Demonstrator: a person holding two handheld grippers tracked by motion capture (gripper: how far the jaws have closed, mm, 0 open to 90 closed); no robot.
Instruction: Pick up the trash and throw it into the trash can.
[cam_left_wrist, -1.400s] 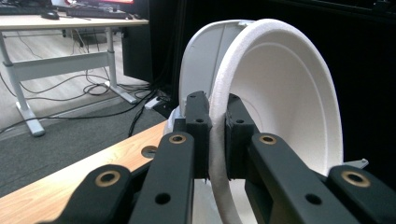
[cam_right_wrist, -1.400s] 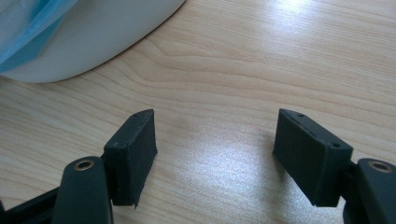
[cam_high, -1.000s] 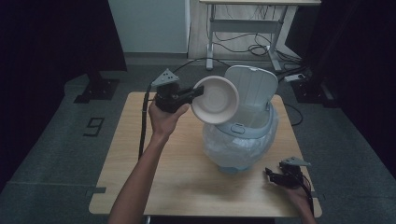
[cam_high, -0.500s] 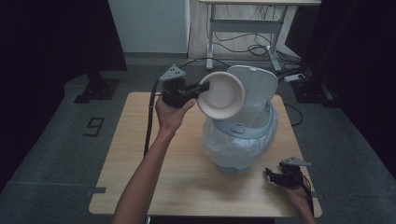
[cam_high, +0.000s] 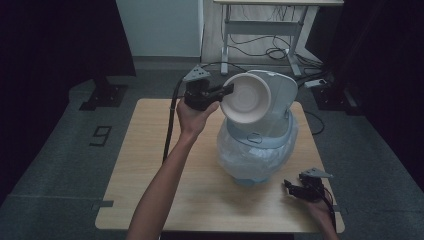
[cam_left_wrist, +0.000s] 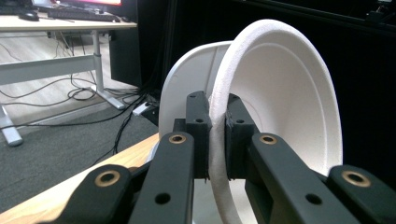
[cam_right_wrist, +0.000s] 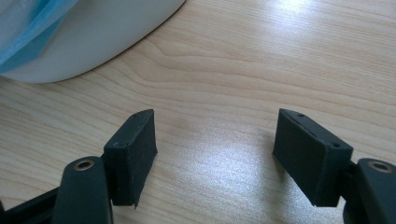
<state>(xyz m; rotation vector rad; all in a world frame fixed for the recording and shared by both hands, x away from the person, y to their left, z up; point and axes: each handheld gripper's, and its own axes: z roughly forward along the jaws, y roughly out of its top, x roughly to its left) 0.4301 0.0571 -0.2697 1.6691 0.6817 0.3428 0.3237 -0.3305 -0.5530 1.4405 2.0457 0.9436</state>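
Note:
A white paper bowl (cam_high: 246, 98) is held up on edge above the table, its hollow facing me. My left gripper (cam_high: 224, 92) is shut on the bowl's rim (cam_left_wrist: 215, 140), with one jaw on each side of it. Just behind and below the bowl stands a white bin (cam_high: 257, 150) lined with a pale blue plastic bag, its lid (cam_high: 281, 90) raised. My right gripper (cam_high: 292, 188) rests low at the table's front right corner, open, with bare wood between its pads (cam_right_wrist: 131, 154).
The light wooden table (cam_high: 150, 165) has free surface to the left and front of the bin. The bin's base (cam_right_wrist: 93, 42) lies just ahead of the right gripper. A desk with cables (cam_high: 270, 40) stands on the floor behind.
My left gripper has carried the bowl to the right, from beside the bin's left edge to above its open mouth. The right gripper has stayed put.

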